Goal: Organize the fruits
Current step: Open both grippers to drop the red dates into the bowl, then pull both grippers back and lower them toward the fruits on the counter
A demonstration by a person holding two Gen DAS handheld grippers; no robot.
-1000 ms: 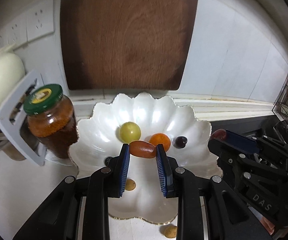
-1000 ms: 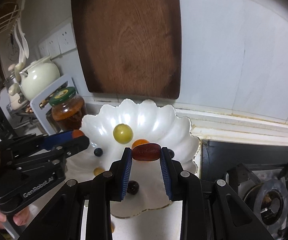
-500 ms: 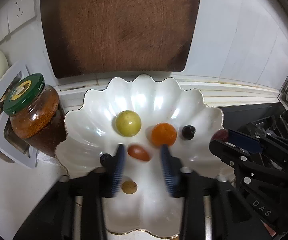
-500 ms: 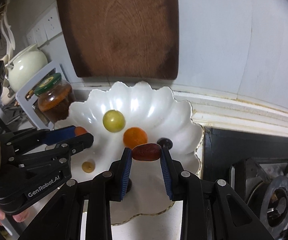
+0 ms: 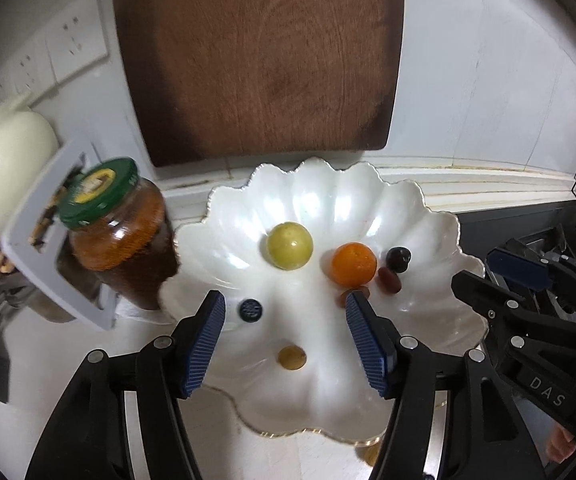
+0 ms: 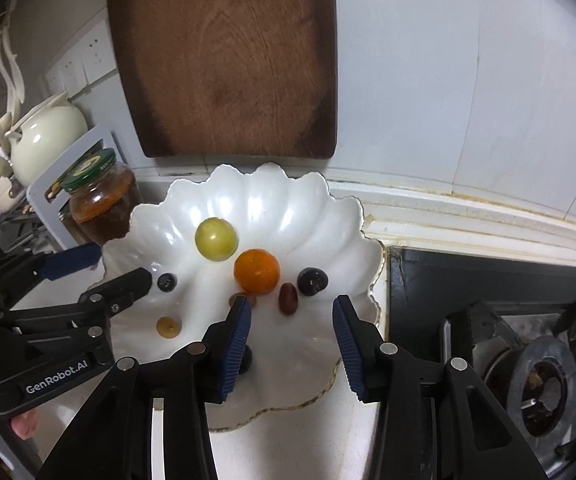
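Over the white scalloped porcelain dish (image 6: 352, 216) I hold both claws spread and empty, left gripper (image 5: 284, 328) and right gripper (image 6: 291, 330). Green round fruit (image 6: 215, 239), orange citrus (image 6: 257, 271), two reddish-brown dates (image 6: 288, 298) already lie inside; little seems left.

dark berry (image 6: 245, 359) half behind right claw (image 6: 291, 312)
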